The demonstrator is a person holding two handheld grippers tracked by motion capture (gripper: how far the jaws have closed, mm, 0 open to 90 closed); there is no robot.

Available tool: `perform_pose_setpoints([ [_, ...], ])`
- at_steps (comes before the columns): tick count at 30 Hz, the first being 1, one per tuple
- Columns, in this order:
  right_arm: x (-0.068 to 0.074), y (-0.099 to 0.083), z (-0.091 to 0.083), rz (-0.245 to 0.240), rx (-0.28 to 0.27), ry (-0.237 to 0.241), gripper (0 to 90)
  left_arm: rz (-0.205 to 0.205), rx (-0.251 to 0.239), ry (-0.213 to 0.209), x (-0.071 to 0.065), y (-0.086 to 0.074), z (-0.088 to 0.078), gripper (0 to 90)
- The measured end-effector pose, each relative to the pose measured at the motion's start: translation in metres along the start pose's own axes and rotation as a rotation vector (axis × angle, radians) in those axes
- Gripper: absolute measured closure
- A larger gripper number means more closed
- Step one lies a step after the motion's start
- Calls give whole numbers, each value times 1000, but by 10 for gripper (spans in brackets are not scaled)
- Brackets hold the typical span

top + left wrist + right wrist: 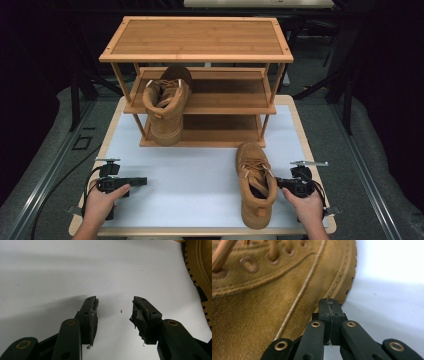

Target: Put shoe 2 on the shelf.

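Pressing closed, empty jaws against the boot (256, 186), the right gripper (283, 184) risks merely shoving it; the left gripper (142, 181) idles open, empty.

This looks like a lab or recording studio rather than a home: black curtains surround a table (300, 131) covered with a white sheet (200, 175), metal stand legs (320, 85) rest on grey floor, and a bamboo rack (196, 40) sits as a prop.

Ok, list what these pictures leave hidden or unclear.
- Right gripper, right gripper view: its shut tips sit against the boot; touching or just short, unclear.
- Rack, high view: its top board hides the back of the shelves.
- Shelf boot, high view: toe hidden in shadow under that board.
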State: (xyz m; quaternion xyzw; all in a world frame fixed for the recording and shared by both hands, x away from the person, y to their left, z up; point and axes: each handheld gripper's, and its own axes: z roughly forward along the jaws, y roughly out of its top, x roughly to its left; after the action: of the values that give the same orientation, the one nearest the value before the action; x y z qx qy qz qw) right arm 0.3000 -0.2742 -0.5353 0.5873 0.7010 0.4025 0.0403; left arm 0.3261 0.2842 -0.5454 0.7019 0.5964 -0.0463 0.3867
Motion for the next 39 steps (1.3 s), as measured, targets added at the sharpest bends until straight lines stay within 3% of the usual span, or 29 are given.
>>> perform_pose_setpoints([
  [8,18,23,30,-38,20,-2,900,-3,0,2,1,0,1,546],
  [12,25,28,36,-56,26,-1,900,-1,0,1,2,0,0,547],
  [13,28,29,41,-71,13,-23,900,0,1,1,3,1,0,547],
  [18,26,31,42,-101,33,-27,899,3,2,5,2,0,0,546],
  [19,25,32,40,-108,58,-25,858,2,-4,5,3,-1,-1,546],
  [24,27,39,30,-159,121,-42,820,4,-1,6,4,-1,-2,543],
  [25,31,42,25,-199,147,-99,802,6,-1,7,5,-1,-2,543],
  [27,34,47,17,-252,177,-114,787,9,-3,8,5,-2,-3,541],
  [28,34,47,17,-252,177,-114,787,12,-6,11,5,-2,-3,541],
  [29,39,54,6,-293,186,-185,767,25,-9,23,5,-1,-4,532],
  [30,39,54,6,-293,186,-185,767,25,-9,23,5,-1,-4,532],
  [31,43,63,-5,-305,221,-165,740,38,-10,33,5,-1,-3,532],
  [34,50,70,-16,-328,257,-172,711,49,-7,34,4,-1,-2,533],
  [35,58,77,-26,-352,291,-190,683,58,-4,38,4,-1,-2,533],
  [38,68,82,-34,-357,321,-214,642,60,-3,39,4,0,-1,533],
  [39,77,86,-40,-355,358,-213,630,57,0,31,5,1,-2,535],
])
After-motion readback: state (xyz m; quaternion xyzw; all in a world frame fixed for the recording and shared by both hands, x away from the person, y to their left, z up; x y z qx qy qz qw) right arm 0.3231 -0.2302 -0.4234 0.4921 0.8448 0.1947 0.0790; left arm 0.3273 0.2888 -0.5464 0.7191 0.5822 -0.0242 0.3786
